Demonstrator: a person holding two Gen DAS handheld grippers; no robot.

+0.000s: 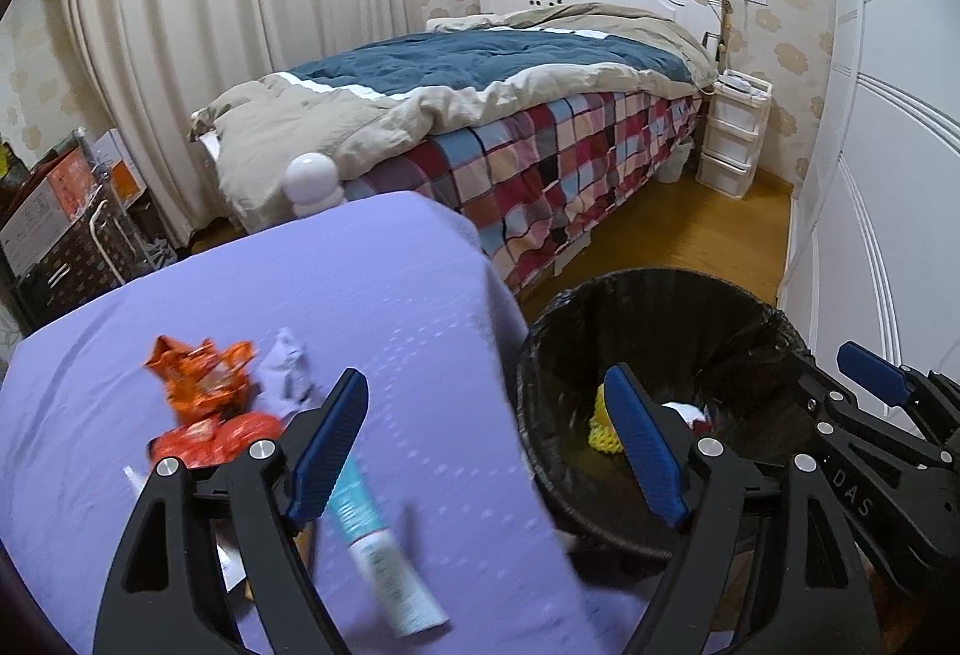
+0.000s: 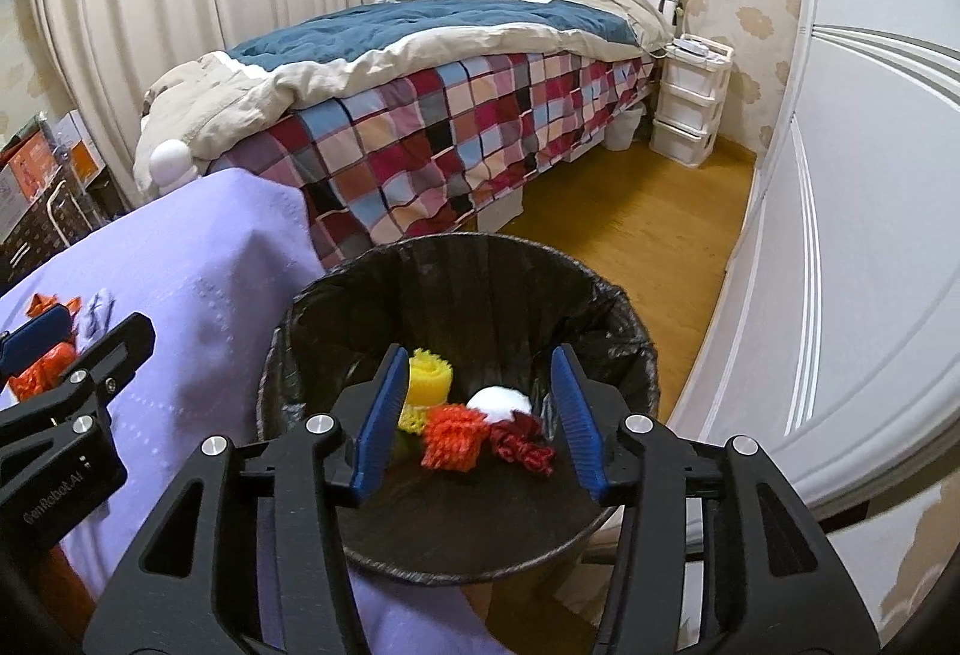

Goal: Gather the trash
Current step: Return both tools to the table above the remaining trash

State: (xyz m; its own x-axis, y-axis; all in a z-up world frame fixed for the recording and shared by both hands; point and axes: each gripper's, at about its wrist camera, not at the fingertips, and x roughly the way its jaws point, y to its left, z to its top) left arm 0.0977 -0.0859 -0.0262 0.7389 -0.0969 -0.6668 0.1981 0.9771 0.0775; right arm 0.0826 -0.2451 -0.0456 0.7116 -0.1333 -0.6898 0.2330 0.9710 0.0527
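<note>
Right now the left tongs [image 1: 489, 442] stand released over the purple tabletop's [image 1: 372, 295] edge, a tube [image 1: 384, 553] below; the right tongs [image 2: 474, 418] hang released above the trash bin [image 2: 336, 307], foam scraps [image 2: 450, 436] inside; bare floor [image 2: 648, 211] runs beside the bed [image 2: 450, 114].

One black-lined bin [image 2: 456, 295] held four pieces of trash: one yellow foam net [image 2: 427, 382], one orange net [image 2: 450, 436], one dark red net [image 2: 525, 445] and one white wad [image 2: 499, 401]. On the purple tabletop [image 1: 390, 295] to its left lay two orange wrappers [image 1: 201, 373], one crumpled purple scrap [image 1: 288, 370] and one tube [image 1: 384, 553]. Far off stood one bed [image 1: 540, 114] and one three-drawer unit [image 1: 732, 132].
</note>
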